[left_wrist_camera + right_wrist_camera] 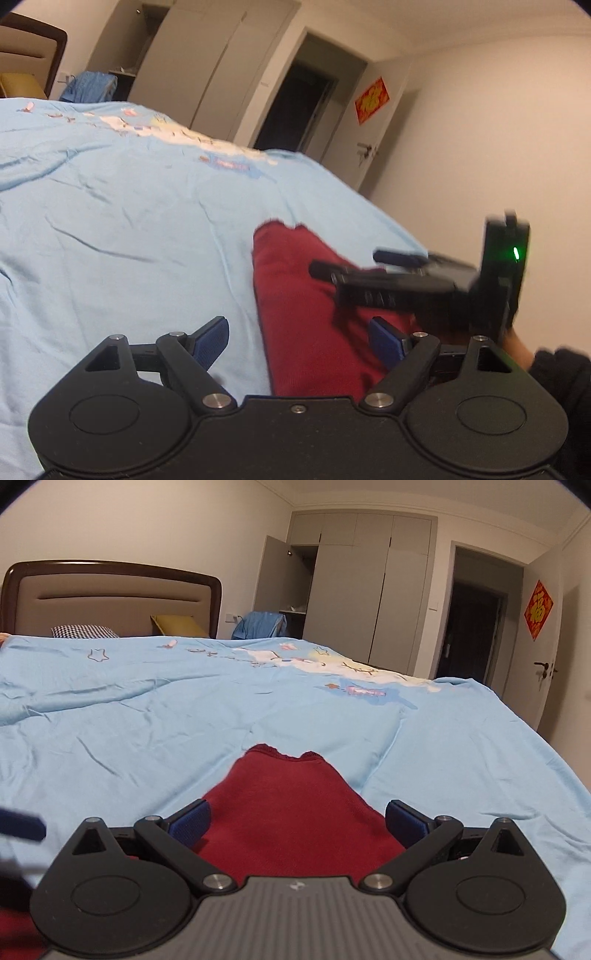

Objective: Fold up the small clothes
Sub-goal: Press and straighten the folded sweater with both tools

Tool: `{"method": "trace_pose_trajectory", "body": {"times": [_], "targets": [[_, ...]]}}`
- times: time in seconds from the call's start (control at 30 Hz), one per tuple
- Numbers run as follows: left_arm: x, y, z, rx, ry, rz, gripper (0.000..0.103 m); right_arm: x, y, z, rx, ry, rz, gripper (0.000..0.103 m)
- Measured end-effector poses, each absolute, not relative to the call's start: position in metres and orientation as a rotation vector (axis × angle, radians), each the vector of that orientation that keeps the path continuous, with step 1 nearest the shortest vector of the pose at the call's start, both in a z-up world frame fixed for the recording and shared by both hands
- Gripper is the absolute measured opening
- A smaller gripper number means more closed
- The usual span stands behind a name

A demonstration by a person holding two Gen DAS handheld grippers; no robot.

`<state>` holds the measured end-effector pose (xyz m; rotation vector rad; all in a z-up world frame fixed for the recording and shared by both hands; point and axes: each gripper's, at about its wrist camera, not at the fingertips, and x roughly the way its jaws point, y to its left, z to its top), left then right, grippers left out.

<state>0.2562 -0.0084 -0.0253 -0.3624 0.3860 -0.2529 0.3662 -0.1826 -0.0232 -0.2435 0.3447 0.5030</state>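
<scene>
A dark red garment (pixel 295 295) lies on the light blue bed cover (pixel 129 221), its far edge wavy. My left gripper (pixel 299 341) is open; its right pad is over the garment's near part and its left pad over the cover. My right gripper (pixel 345 261) comes in from the right, its fingers above the red cloth. In the right wrist view the right gripper (pixel 297 827) is open wide, and the red garment (pixel 291 797) spreads between and beyond its blue pads. Nothing is clamped. A blurred blue finger of the left gripper (pixel 18 825) shows at the left edge.
The bed cover (pixel 147 720) has cartoon prints far across it. Beyond are a headboard (pixel 110 590), a checked pillow (pixel 83 630) and a yellow pillow (pixel 177 626), a grey wardrobe (pixel 369 590), blue clothes (pixel 258 626) and an open doorway (pixel 472 627). A hand and dark sleeve (pixel 554 369) hold the right gripper.
</scene>
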Motion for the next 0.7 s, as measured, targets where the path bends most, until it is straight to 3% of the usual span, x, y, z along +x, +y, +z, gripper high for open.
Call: {"method": "trace_pose_trajectory", "body": {"times": [0.43, 0.7], "targets": [[0.263, 0.021, -0.031, -0.481, 0.441, -0.027, 0.088, 0.336, -0.176, -0.054, -0.314, 0.392, 0.439, 0.102], [0.262, 0.001, -0.032, -0.418, 0.439, -0.18, 0.096, 0.321, -0.23, -0.03, -0.039, 0.404, 0.352, 0.103]]}}
